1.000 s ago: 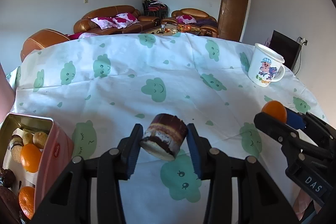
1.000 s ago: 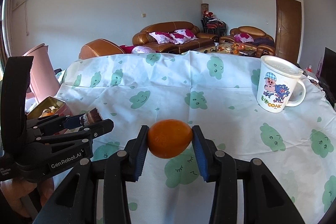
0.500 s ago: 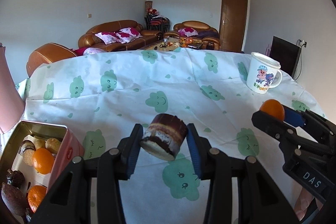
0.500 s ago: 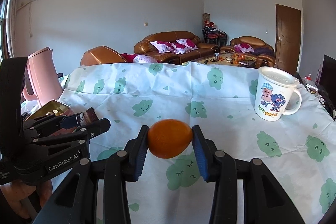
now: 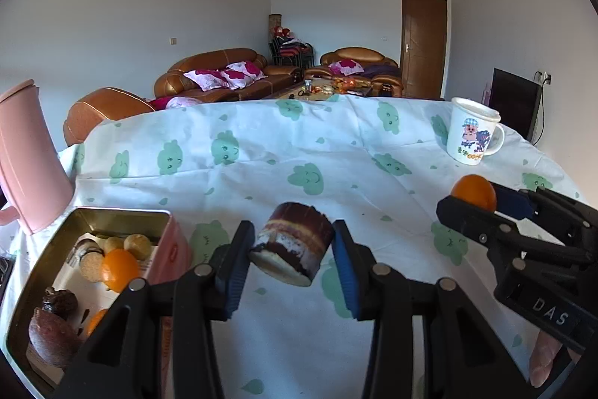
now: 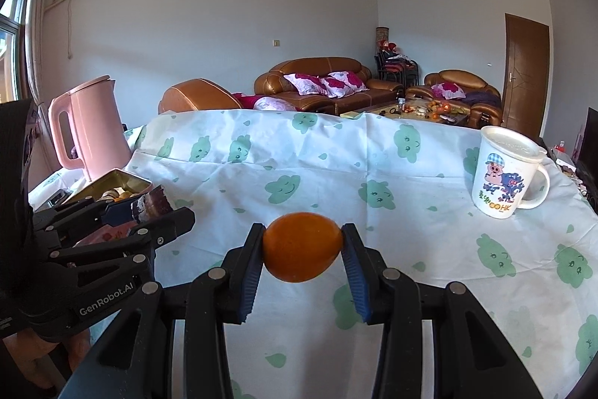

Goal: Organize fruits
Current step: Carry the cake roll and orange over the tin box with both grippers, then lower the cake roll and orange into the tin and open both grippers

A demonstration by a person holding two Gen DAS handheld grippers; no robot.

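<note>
Chocolate layered cake (image 5: 291, 243) sits pinched in the left gripper (image 5: 293, 257), clear of the cloth; pink tin (image 5: 170, 234) of snacks and oranges lies just left of it. Right view: right gripper (image 6: 302, 255) pinches an orange (image 6: 302, 251) above the cloth, mug (image 6: 502, 172) well off to its right. Carry step; next likely lowering each item into place without squeezing.

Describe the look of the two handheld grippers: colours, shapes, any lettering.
Both grippers are black plastic frames with forked struts, silver round fasteners and two fingers faced with ribbed blue pads. The left gripper carries white "GenRobot.AI" lettering on its side; the right gripper shows white "DAS" on its body. No cables or sleeves are visible.
</note>
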